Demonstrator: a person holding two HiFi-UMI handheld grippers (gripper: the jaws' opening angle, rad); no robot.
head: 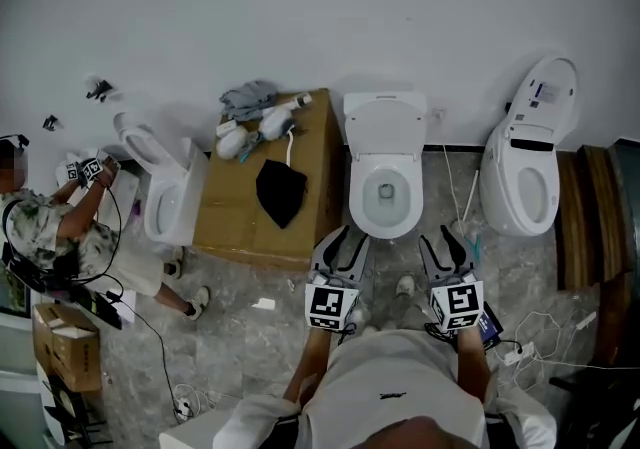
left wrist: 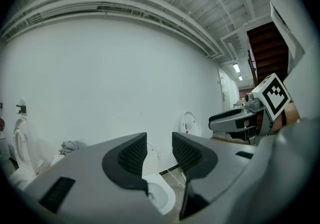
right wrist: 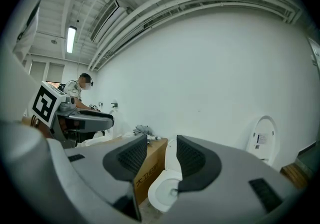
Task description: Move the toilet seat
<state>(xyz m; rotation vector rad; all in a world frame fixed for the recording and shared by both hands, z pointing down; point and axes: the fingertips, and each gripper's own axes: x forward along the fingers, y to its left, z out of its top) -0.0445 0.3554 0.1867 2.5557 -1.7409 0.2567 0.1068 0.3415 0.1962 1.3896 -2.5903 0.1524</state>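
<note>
A white toilet stands against the wall straight ahead, its bowl open and its lid raised against the wall. My left gripper hovers just short of the bowl's front left, and my right gripper hovers off its front right. Both are shut with nothing between the jaws. In the left gripper view the jaws frame the bowl below them. The right gripper view shows its jaws over the same bowl.
A cardboard box carrying a black cloth and bottles stands left of the toilet. A second toilet is at the right, a third at the left beside a person. Cables lie on the floor; wooden steps are at far right.
</note>
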